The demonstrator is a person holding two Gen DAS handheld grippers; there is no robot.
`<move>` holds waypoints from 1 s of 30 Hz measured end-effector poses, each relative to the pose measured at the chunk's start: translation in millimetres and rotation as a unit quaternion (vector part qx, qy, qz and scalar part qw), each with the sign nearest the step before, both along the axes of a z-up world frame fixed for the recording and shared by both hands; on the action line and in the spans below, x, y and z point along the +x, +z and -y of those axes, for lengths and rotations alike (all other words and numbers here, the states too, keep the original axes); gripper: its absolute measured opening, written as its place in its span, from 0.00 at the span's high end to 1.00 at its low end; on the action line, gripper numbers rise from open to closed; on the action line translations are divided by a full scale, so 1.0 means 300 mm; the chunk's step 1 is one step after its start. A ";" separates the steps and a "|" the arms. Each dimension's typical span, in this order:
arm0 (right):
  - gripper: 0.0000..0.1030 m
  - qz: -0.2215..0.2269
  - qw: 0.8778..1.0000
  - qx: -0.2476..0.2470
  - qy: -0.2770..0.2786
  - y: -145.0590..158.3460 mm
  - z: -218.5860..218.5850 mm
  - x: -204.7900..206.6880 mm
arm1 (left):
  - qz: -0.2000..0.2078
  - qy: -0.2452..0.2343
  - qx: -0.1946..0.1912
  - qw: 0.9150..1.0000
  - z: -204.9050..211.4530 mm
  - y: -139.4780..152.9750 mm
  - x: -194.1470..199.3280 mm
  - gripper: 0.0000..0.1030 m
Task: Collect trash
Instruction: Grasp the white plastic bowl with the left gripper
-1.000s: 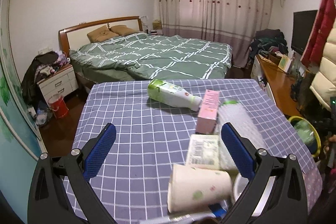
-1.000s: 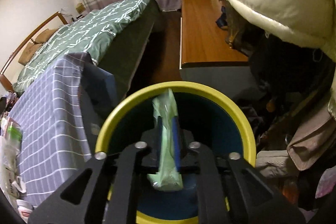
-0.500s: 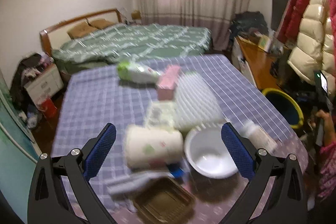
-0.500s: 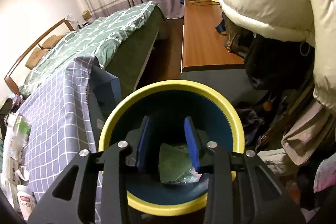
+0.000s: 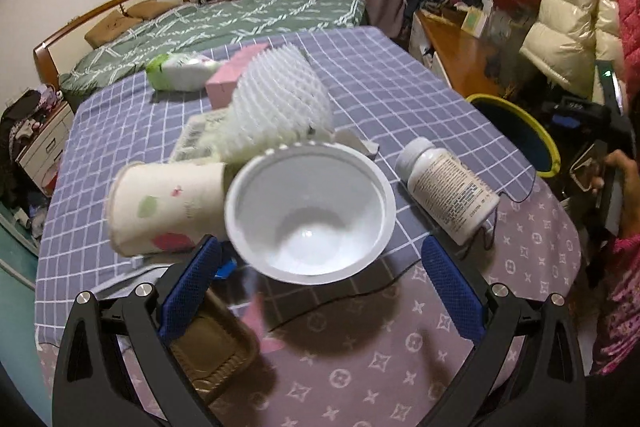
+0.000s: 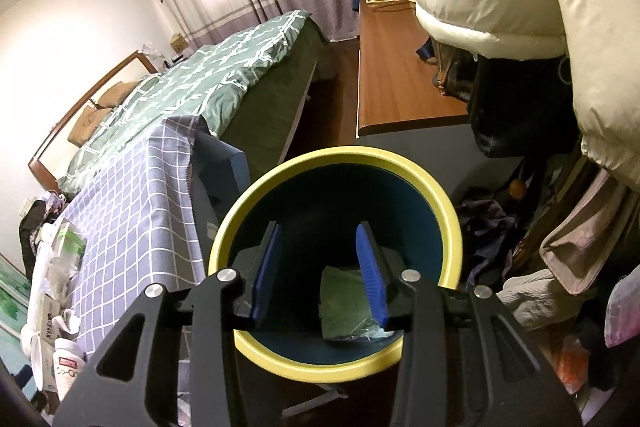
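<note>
On the checked tablecloth [image 5: 400, 87], frame centre, the left gripper [image 5: 320, 291] hangs with jaws wide apart over a white bowl [image 5: 310, 211], paper cup [image 5: 164, 207] to its left; the pill bottle [image 5: 448, 189] label is unreadable. At right, the right gripper [image 6: 320, 271], jaws just parting and empty, sits above the yellow-rimmed bin [image 6: 256, 195] holding a green wrapper [image 6: 344, 299].

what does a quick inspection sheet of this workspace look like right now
surface: checked purple tablecloth, crowded
job's things: white plastic bowl, paper cup on its side, white pill bottle, foam net sleeve; green wrapper inside yellow-rimmed bin
clutter: brown tray, pink box
grippers: left tool open near bowl; right tool open over bin, jaws just opening, nothing between
cables: thin black wire by bottle
surroundings: green bed, wooden desk
</note>
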State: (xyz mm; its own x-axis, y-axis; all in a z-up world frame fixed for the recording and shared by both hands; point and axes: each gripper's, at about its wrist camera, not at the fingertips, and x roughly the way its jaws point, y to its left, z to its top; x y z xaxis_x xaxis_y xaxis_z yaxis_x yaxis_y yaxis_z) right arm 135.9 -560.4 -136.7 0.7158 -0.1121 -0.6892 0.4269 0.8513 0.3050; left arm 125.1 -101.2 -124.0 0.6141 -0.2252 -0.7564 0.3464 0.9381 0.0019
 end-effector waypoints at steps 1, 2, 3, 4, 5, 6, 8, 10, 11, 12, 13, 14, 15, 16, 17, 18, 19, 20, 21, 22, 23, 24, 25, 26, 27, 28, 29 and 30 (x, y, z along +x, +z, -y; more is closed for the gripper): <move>0.63 0.002 1.000 0.001 0.001 0.002 0.001 -0.003 | -0.006 0.002 0.001 1.000 0.008 -0.011 0.009 0.04; 0.63 0.003 1.000 0.003 0.002 0.004 0.001 -0.004 | -0.012 0.004 0.002 1.000 0.013 -0.023 0.018 0.04; 0.63 0.004 1.000 0.003 0.004 0.004 -0.001 -0.006 | -0.013 0.005 0.004 1.000 0.016 -0.028 0.025 0.04; 0.63 0.005 1.000 0.004 0.005 0.003 -0.001 -0.005 | -0.015 0.007 0.005 1.000 0.022 -0.035 0.031 0.04; 0.63 0.005 1.000 0.006 0.006 0.001 -0.002 -0.004 | -0.016 0.009 0.007 1.000 0.028 -0.041 0.037 0.04; 0.63 0.005 1.000 0.007 0.007 -0.001 -0.003 -0.002 | -0.016 0.011 0.009 1.000 0.030 -0.044 0.042 0.05; 0.63 0.003 1.000 0.009 0.010 -0.007 -0.006 0.004 | -0.015 0.018 0.015 1.000 0.037 -0.056 0.060 0.08; 0.63 0.002 1.000 0.012 0.012 -0.015 -0.007 0.008 | -0.019 0.024 0.016 0.999 0.040 -0.067 0.083 0.10; 0.63 0.000 1.000 0.013 0.013 -0.019 -0.010 0.012 | -0.021 0.028 0.015 0.999 0.039 -0.073 0.096 0.11; 0.62 -0.001 1.000 0.014 0.014 -0.023 -0.012 0.014 | -0.024 0.031 0.013 0.999 0.039 -0.079 0.109 0.13; 0.62 -0.002 1.000 0.015 0.016 -0.026 -0.014 0.017 | -0.027 0.033 0.012 0.999 0.041 -0.084 0.121 0.14; 0.62 -0.003 1.000 0.015 0.017 -0.029 -0.016 0.018 | -0.029 0.035 0.012 0.999 0.043 -0.088 0.126 0.15; 0.62 -0.004 1.000 0.015 0.018 -0.032 -0.017 0.019 | -0.032 0.037 0.011 0.999 0.045 -0.093 0.135 0.16; 0.62 -0.004 1.000 0.015 0.019 -0.034 -0.019 0.021 | -0.034 0.040 0.010 0.999 0.046 -0.098 0.146 0.19; 0.62 -0.004 1.000 0.016 0.020 -0.035 -0.019 0.022 | -0.035 0.041 0.009 0.998 0.047 -0.104 0.154 0.20; 0.62 -0.004 1.000 0.016 0.021 -0.036 -0.020 0.022 | -0.037 0.042 0.007 0.998 0.047 -0.107 0.162 0.23; 0.63 -0.004 1.000 0.016 0.021 -0.036 -0.022 0.022 | -0.037 0.042 0.002 0.998 0.046 -0.109 0.168 0.23; 0.62 -0.004 1.000 0.016 0.021 -0.037 -0.024 0.023 | -0.036 0.042 -0.001 0.998 0.044 -0.110 0.168 0.23; 0.62 -0.004 1.000 0.017 0.021 -0.037 -0.024 0.025 | -0.035 0.042 -0.001 0.999 0.043 -0.109 0.168 0.23; 0.62 -0.003 1.000 0.017 0.021 -0.038 -0.025 0.024 | -0.033 0.042 0.001 0.999 0.043 -0.108 0.167 0.23; 0.62 -0.003 1.000 0.018 0.022 -0.039 -0.026 0.023 | -0.031 0.043 0.002 0.999 0.041 -0.106 0.164 0.24; 0.62 -0.002 1.000 0.019 0.022 -0.039 -0.025 0.021 | -0.029 0.043 0.002 0.999 0.038 -0.102 0.161 0.24; 0.62 -0.001 1.000 0.020 0.022 -0.040 -0.025 0.018 | -0.029 0.042 0.001 0.999 0.035 -0.097 0.153 0.24; 0.62 -0.001 1.000 0.021 0.023 -0.040 -0.025 0.015 | -0.028 0.041 0.000 0.999 0.032 -0.092 0.145 0.24; 0.62 0.000 0.999 0.023 0.024 -0.040 -0.024 0.011 | -0.028 0.040 -0.001 0.999 0.029 -0.087 0.137 0.24; 0.62 0.001 0.999 0.023 0.025 -0.040 -0.024 0.009 | -0.028 0.037 -0.002 0.999 0.027 -0.078 0.124 0.24; 0.62 0.001 0.999 0.024 0.026 -0.038 -0.024 0.006 | -0.028 0.035 -0.002 0.999 0.026 -0.070 0.110 0.24; 0.62 0.002 0.999 0.025 0.027 -0.037 -0.022 0.003 | -0.027 0.033 -0.001 0.999 0.024 -0.063 0.096 0.24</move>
